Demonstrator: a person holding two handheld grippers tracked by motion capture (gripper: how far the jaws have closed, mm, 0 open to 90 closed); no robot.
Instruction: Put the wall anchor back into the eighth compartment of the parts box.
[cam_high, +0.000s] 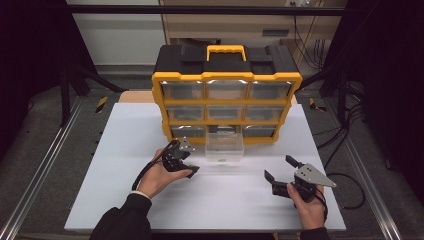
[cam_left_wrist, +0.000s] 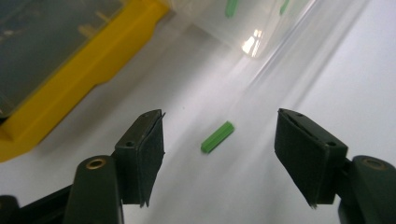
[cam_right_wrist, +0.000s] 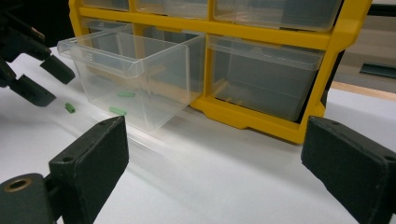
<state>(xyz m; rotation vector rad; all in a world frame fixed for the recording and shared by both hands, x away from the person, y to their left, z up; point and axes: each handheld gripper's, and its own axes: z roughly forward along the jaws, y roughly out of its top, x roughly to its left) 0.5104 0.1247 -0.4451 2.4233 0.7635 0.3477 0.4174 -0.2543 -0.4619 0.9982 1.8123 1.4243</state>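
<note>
Risk is that left gripper (cam_left_wrist: 219, 154) (jaws open around green plug (cam_left_wrist: 217, 137), right gripper (cam_right_wrist: 224, 172) open too) nudges it away across the worktop (cam_left_wrist: 355, 70).

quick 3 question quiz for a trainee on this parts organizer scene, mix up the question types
1. True or false: the left gripper has its fingers pressed on the green plug.
2. Which drawer of the organizer is pulled out? A) top left B) bottom middle C) bottom right
3. Fill in: inside the pulled-out drawer lie small ___ pieces.

Key:
1. False; the plug lies on the white table between open fingers, untouched.
2. B
3. green
</note>
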